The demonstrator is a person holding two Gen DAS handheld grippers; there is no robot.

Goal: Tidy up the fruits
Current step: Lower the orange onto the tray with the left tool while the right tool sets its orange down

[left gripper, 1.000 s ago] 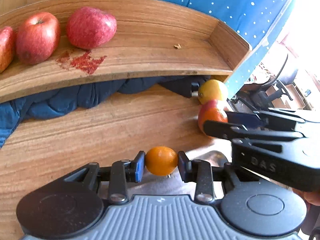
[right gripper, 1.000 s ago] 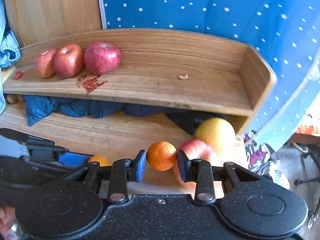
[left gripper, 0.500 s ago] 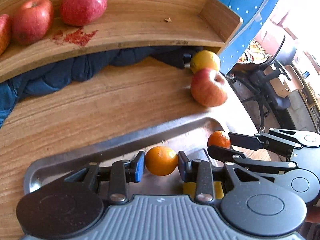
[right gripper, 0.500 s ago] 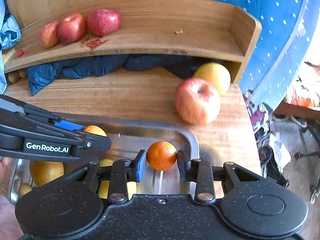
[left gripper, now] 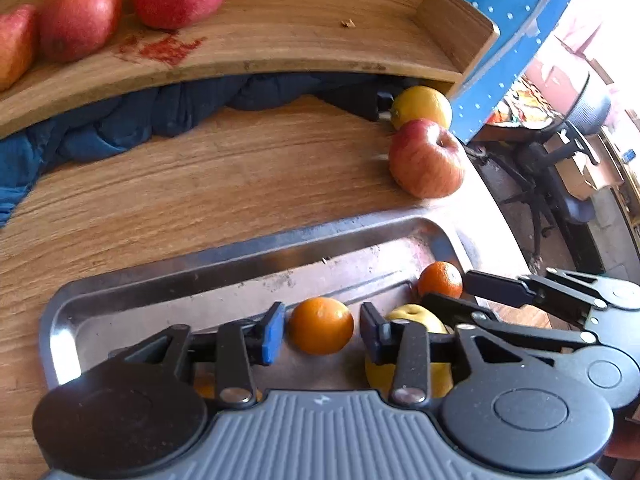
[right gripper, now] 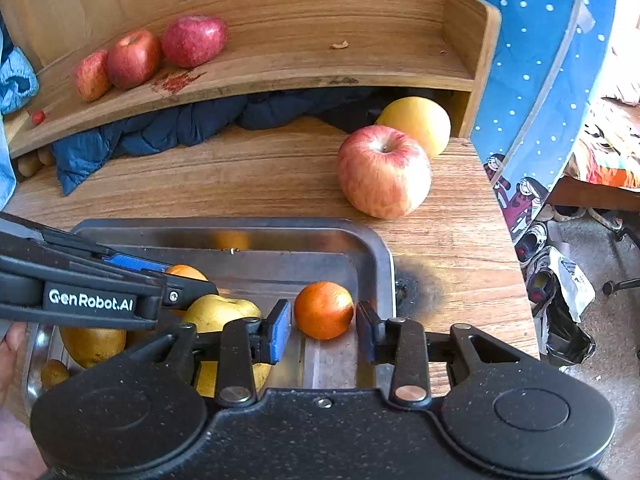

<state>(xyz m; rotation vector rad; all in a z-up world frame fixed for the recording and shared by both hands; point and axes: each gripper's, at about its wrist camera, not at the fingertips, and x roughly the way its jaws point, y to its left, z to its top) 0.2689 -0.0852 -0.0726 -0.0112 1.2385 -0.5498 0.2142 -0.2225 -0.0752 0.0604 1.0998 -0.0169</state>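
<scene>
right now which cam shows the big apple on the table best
The right wrist view: the big apple sits near frame centre, stem dimple up, whole outline clear, touching the yellow fruit behind it. The left wrist view shows the apple smaller, blurred, near the right side.

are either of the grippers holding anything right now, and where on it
Nothing is held. Each hand-held gripper, left and right, has its jaws open with gaps beside an orange in the metal tray.

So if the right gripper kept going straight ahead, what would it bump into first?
The right gripper is open around an orange in the metal tray, so it would probably push that first. Beyond lie the tray's far rim and a red apple; depth is unclear.
</scene>
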